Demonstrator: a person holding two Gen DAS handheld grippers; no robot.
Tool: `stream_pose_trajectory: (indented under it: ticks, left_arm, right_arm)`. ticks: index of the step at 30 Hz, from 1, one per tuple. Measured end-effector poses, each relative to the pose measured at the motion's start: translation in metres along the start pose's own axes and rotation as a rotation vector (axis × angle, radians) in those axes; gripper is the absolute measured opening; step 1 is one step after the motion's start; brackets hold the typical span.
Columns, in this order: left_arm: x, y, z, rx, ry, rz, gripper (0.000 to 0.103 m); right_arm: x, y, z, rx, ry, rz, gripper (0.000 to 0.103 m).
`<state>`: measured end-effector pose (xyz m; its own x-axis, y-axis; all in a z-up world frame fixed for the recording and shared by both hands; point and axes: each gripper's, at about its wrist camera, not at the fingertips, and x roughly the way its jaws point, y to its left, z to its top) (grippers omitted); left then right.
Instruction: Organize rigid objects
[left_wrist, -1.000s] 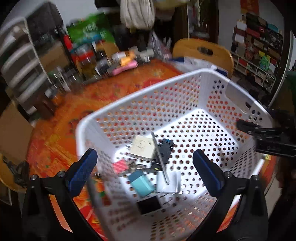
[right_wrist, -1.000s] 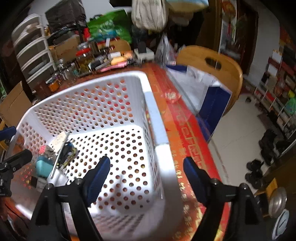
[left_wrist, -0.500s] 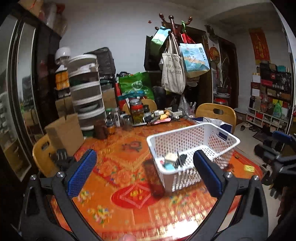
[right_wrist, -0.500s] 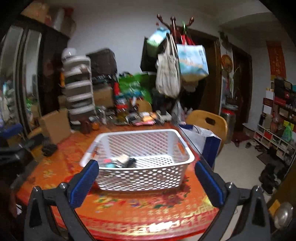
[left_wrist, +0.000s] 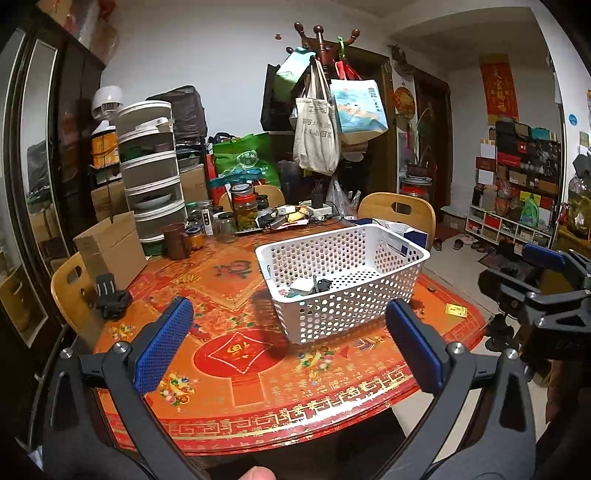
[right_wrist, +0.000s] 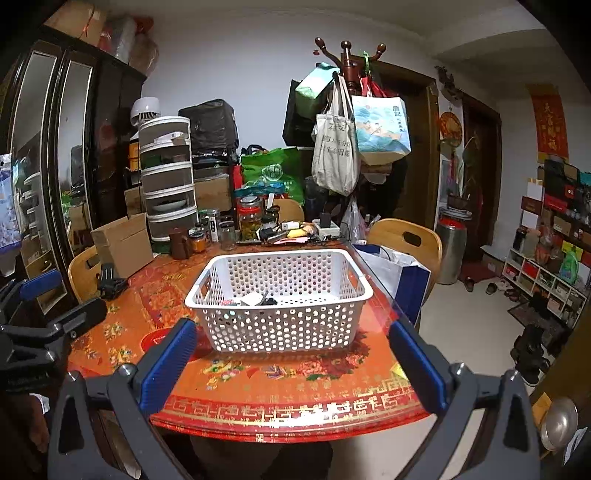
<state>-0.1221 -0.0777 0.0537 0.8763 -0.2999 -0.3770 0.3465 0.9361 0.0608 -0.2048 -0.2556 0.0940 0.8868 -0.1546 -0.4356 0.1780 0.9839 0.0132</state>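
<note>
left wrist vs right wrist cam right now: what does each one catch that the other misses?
Left wrist only: a small yellow packet lying on the tablecloth to the right of the basket, and the right tongs at the frame's right edge.

Right wrist only: a round door knob at lower right, and the left tongs at the frame's left edge.

Both: the white basket holding a few small items, on the red table, with jars and a cardboard box behind. Each camera's own tongs stand open and empty.

Small items (left_wrist: 308, 287) inside upright white basket (left_wrist: 354, 306)
</note>
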Motion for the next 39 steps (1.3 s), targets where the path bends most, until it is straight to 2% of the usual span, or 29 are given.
stream_pose_trajectory:
  ticks: [9,39]
  left_arm:
    - [0.023,0.008,-0.002,-0.037,0.072,-0.002,0.103]
    - [0.035,0.004,-0.008,-0.047,0.113,0.000,0.103]
  right_arm:
    - [0.015,0.006,-0.004,-0.025,0.049,-0.008,0.103]
    - [0.028,0.001,-0.011,-0.023,0.097,0.011,0.103]
